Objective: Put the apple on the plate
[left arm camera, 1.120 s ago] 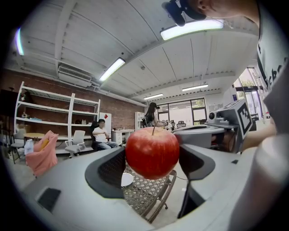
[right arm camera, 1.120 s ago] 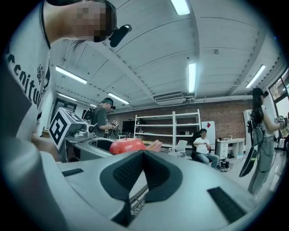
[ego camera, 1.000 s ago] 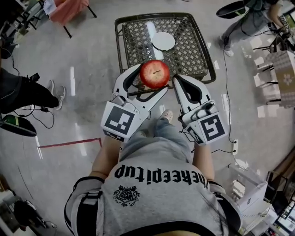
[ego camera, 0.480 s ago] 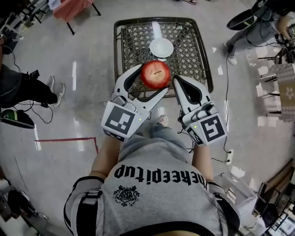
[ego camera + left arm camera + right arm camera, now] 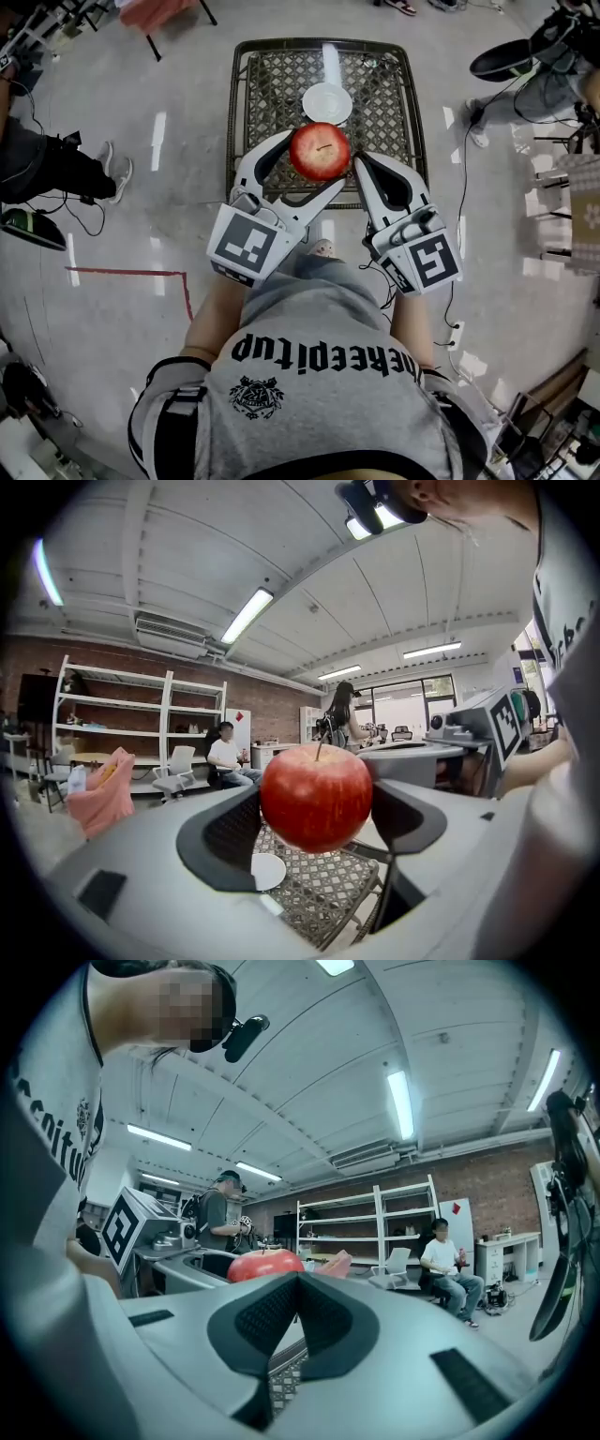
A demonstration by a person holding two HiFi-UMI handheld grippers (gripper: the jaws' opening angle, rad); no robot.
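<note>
Upside-down print including "keepitup" on the person's grey shirt (image 5: 319, 352), no other legible text.

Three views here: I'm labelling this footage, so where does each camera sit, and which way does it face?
Head view: on the person's head, facing steeply down at the table and plate; shows the shirt, left tool and right tool.
Left gripper view: on the left tool, looking along its jaws, closed on the apple.
Right gripper view: on the right tool, looking along its shut, empty jaws; shirt at left.
Shared: all three show the apple.
</note>
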